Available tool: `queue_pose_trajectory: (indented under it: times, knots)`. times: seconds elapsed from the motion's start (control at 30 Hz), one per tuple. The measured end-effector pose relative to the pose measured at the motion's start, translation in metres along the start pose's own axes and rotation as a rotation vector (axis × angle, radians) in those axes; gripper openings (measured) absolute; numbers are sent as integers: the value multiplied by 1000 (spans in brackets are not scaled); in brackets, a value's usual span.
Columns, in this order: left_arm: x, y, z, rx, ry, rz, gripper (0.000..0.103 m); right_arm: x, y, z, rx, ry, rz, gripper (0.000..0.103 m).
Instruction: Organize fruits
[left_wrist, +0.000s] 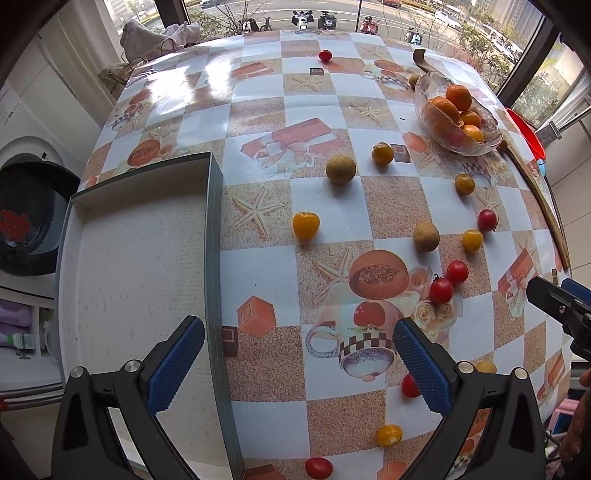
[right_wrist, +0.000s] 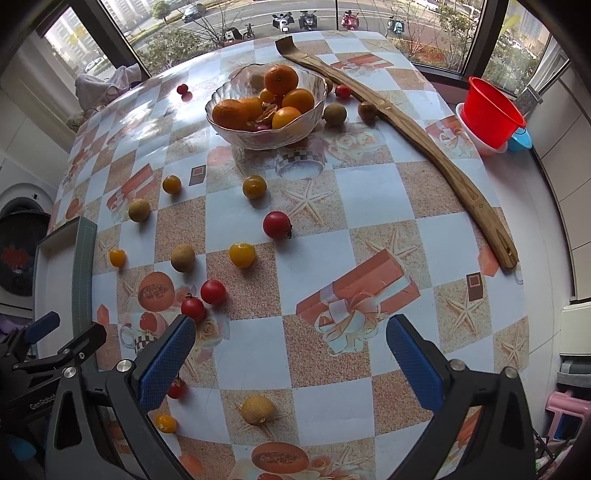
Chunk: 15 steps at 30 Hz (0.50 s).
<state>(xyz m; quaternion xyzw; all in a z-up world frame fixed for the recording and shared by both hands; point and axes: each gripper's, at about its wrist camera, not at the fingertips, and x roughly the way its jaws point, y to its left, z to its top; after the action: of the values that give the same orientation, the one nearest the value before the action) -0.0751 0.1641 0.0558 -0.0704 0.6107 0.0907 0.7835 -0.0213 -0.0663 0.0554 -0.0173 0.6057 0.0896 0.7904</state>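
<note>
So nothing's been grabbed yet, this looks like the very start of the sorting. The left gripper (left_wrist: 299, 350) hangs wide open at the bottom of its frame, one pad over the box (left_wrist: 140, 258) wall, the other over the tablecloth (left_wrist: 258, 110). The right gripper (right_wrist: 290, 350) is spread open too, nothing between its pads. The box at left of the left view looks bare inside. The bowl (right_wrist: 269, 133), upper middle in the right view, already holds oranges (right_wrist: 280, 79). The small fruit is scattered loose across the middle: red tomatoes (right_wrist: 277, 224), yellow tomatoes (right_wrist: 242, 254) and brownish longans (right_wrist: 183, 257). 2 red ones (right_wrist: 193, 309) sit just beside the right gripper's left pad, so they're probably the easiest first pick. Next move likely needs a gripper lowered around 1 fruit and a gentle squeeze, since round tomatoes roll and bruise. Which container gets which fruit can't be told.
</note>
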Motion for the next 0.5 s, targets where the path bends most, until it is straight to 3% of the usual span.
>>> queue_pose_trajectory:
  times: [0.17, 0.5]
  knots:
    - [2, 0, 3, 0, 2, 0, 103, 2, 1, 3, -11, 11, -40, 103]
    - [7, -4, 8, 15, 7, -1, 103, 5, 0, 7, 6, 14, -26, 103]
